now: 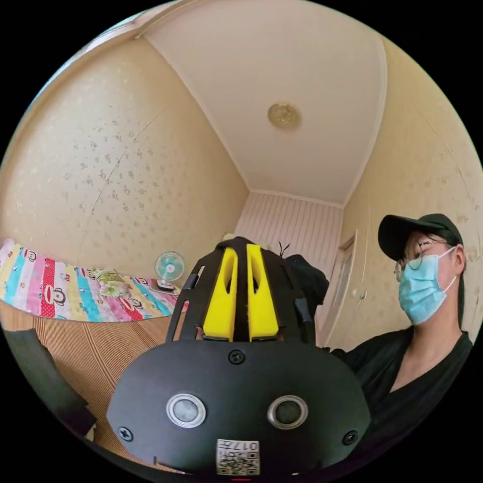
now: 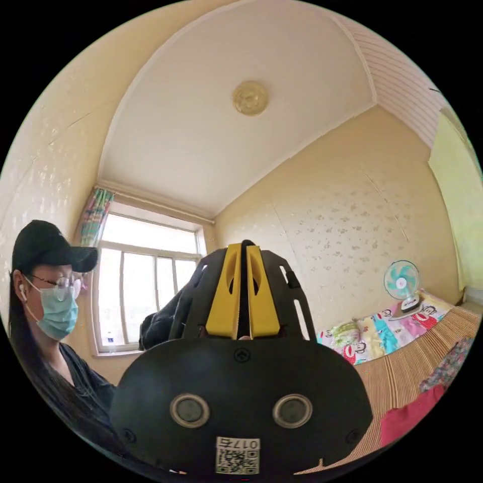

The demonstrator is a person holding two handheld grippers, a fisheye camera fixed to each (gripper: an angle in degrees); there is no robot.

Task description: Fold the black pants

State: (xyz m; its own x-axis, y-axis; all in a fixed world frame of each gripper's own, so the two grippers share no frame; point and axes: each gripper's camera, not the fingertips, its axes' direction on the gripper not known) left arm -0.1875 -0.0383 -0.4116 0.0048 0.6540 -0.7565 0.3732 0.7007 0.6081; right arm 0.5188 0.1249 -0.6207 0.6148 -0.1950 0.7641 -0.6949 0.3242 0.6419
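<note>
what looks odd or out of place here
Both grippers point up at the ceiling light, not down at the bed. Left gripper and right gripper each pinch dark cloth.

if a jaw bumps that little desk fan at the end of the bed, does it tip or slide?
Probably tips: the fan carries a broad round head above a small base, so it looks top-heavy. It stands on the soft patterned quilt, poor footing. It looks like light plastic, so even a gentle nudge could shift it.
</note>
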